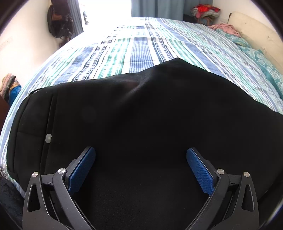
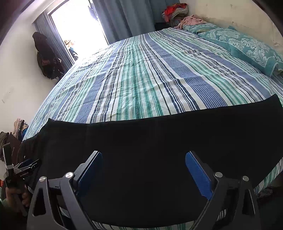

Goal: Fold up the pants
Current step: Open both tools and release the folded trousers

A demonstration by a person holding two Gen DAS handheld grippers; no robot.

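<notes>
Black pants [image 1: 141,115] lie flat across the near edge of a striped bed [image 1: 134,46]. Their waistband with a grey button [image 1: 48,138] is at the left in the left wrist view. My left gripper [image 1: 141,152] is open just above the pants near the waist end, holding nothing. In the right wrist view the pants [image 2: 159,141] stretch sideways across the bed [image 2: 141,79]. My right gripper [image 2: 143,156] is open above their leg part, holding nothing. The left gripper [image 2: 26,168] also shows at the far left of the right wrist view, held by a hand.
Teal patterned pillows [image 2: 247,46] lie along the right side of the bed by the wall. Piled clothes [image 2: 176,10] sit in the far corner. Bags [image 2: 46,58] hang on the left wall beside a bright doorway. More clothes [image 1: 8,86] lie at the left.
</notes>
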